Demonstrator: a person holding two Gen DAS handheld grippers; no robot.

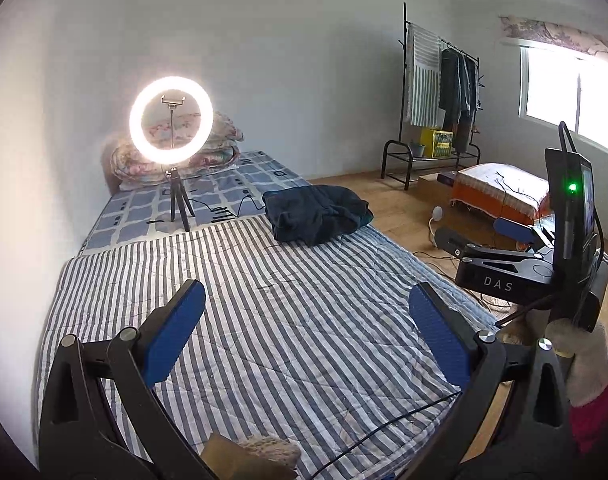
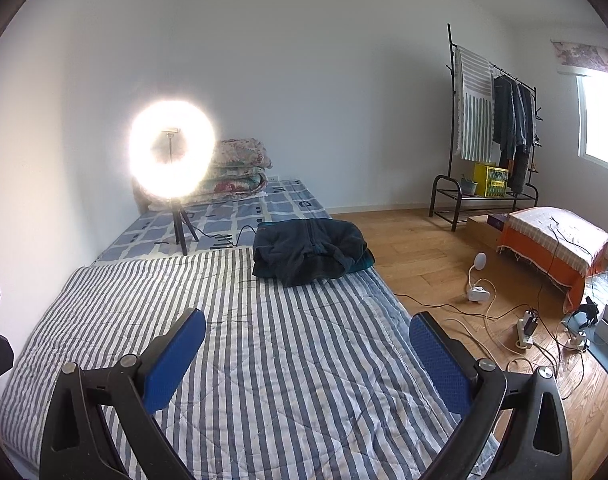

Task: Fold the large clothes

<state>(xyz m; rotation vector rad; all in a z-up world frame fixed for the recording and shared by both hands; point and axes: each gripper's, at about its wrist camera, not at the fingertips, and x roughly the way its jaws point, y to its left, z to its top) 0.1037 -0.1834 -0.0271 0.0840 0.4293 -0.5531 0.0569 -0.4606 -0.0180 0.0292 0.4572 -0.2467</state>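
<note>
Left wrist view looks down a bed whose striped quilt [image 1: 288, 304] fills the foreground. Far along it, at its right edge, lies the dark garment [image 1: 317, 213], roughly bundled. Behind stand a clothes rack [image 1: 439, 92], folded floral bedding [image 1: 220, 140] and a glaring ring light [image 1: 171, 120] that partly hides that bedding. Both the left gripper [image 1: 305, 330] and right gripper [image 2: 307, 358] are spread wide, grasping nothing. Right gripper's body, cut off at the frame edge, reads "DAS" [image 1: 498, 283].

"DAS" in white letters on black body of right gripper [image 1: 473, 240].
</note>
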